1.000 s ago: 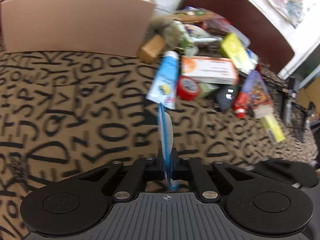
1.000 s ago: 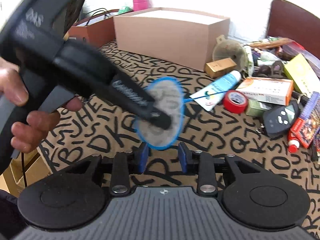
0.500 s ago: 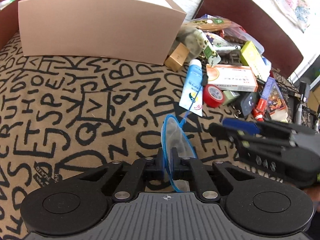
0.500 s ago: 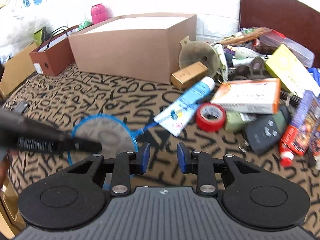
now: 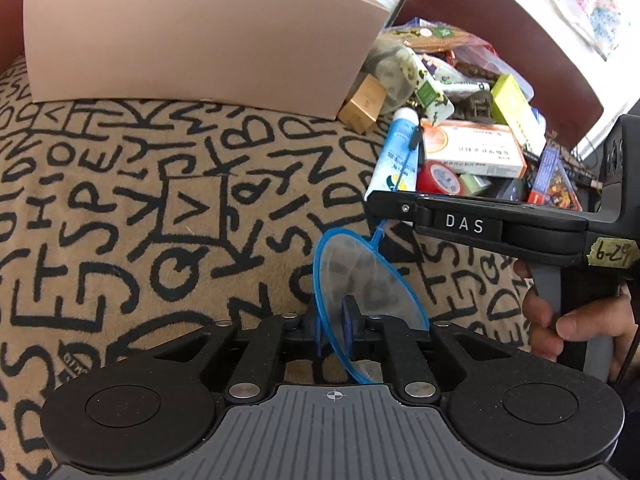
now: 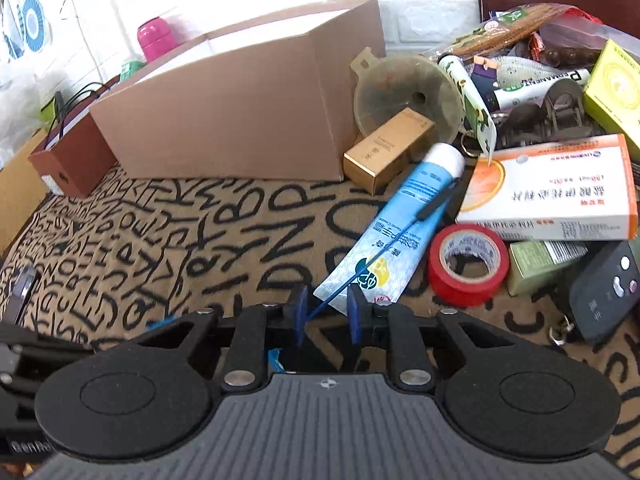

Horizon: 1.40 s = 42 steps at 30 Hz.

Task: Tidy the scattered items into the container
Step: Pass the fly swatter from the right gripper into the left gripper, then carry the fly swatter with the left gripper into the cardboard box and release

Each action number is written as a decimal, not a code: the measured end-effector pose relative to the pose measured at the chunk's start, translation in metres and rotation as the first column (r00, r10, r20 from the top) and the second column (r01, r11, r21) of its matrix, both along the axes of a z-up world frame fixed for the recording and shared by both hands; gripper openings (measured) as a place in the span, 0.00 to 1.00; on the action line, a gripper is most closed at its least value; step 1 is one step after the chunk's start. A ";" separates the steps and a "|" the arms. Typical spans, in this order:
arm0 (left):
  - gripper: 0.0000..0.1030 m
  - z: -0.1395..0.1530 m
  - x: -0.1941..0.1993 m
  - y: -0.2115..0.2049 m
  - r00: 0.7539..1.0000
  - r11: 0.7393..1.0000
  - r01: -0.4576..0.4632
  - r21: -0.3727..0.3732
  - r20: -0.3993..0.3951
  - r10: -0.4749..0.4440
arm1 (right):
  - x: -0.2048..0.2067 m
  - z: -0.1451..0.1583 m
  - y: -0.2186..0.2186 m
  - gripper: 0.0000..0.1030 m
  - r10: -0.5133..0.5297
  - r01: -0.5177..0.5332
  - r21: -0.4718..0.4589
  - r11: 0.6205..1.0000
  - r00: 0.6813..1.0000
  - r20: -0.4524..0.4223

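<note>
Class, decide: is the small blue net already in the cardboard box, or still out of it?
Out. The blue net stands between the left gripper, above the patterned cloth; the cardboard box sits beyond.

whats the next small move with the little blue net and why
Probably finish closing the right gripper on the small blue net's thin handle: its jaws are closing with the handle between them, while the left gripper is opening around the hoop. Then it can go to the cardboard box.
</note>
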<state>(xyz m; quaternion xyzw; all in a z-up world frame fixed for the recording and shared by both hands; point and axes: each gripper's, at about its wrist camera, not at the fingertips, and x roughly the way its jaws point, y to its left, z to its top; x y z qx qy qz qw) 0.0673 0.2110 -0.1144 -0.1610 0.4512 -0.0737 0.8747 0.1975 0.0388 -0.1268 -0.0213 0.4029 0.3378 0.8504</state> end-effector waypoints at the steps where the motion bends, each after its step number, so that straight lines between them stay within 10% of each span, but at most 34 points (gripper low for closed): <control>1: 0.18 -0.001 0.001 0.000 1.000 1.000 0.001 0.004 0.009 -0.001 | 0.000 0.000 0.002 0.18 0.004 -0.004 0.001 1.000 1.000 0.002; 5: 0.00 0.001 -0.003 0.001 0.999 1.000 -0.026 0.004 0.019 0.026 | -0.006 0.006 0.002 0.15 -0.013 0.013 0.001 1.000 1.000 0.022; 16: 0.00 0.054 -0.020 0.008 0.982 0.996 -0.084 0.008 0.168 0.081 | -0.024 0.070 -0.011 0.13 -0.017 0.002 0.113 0.994 0.991 0.134; 31: 0.00 0.164 0.055 0.068 0.894 0.970 -0.203 0.135 0.430 0.127 | 0.044 0.186 0.072 0.13 -0.030 -0.057 0.255 0.965 0.945 0.325; 42: 0.00 0.142 0.137 0.133 0.906 0.961 -0.236 0.145 0.391 0.163 | 0.106 0.164 0.144 0.14 -0.045 -0.034 0.224 0.974 0.939 0.340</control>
